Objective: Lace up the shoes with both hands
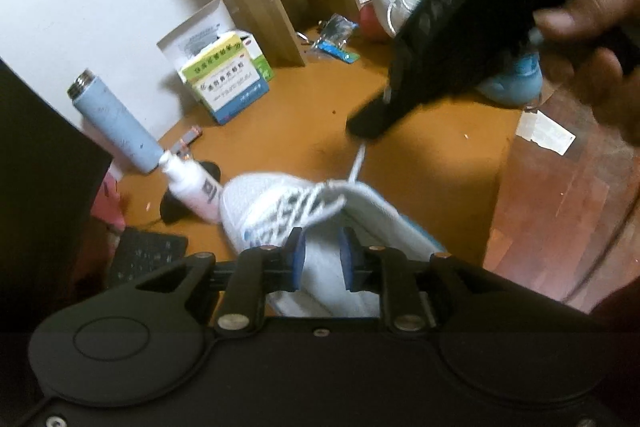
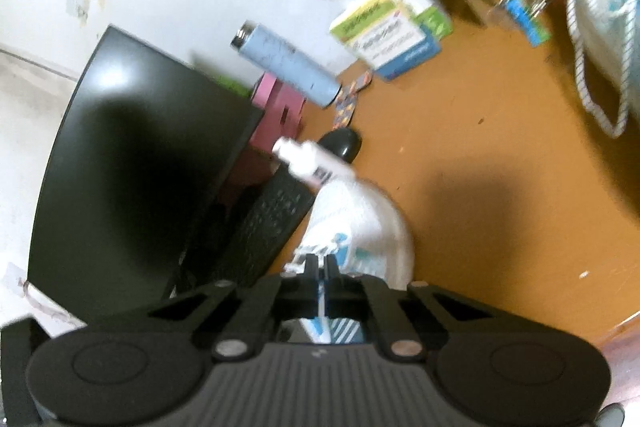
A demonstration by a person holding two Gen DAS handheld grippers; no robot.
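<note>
Lacing the white mesh sneaker [image 1: 280, 211] on the orange-brown surface [image 1: 304, 115].

My left fingers [image 1: 320, 259] stand slightly apart over its opening, empty; my right fingers [image 2: 320, 273] are pinched together on the white striped lace [image 1: 357, 163].

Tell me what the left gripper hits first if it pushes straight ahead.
Probably the white shoe: the left gripper has its jaws slightly apart and points at the shoe's tongue and laces just ahead. Depth is hard to judge here.
</note>
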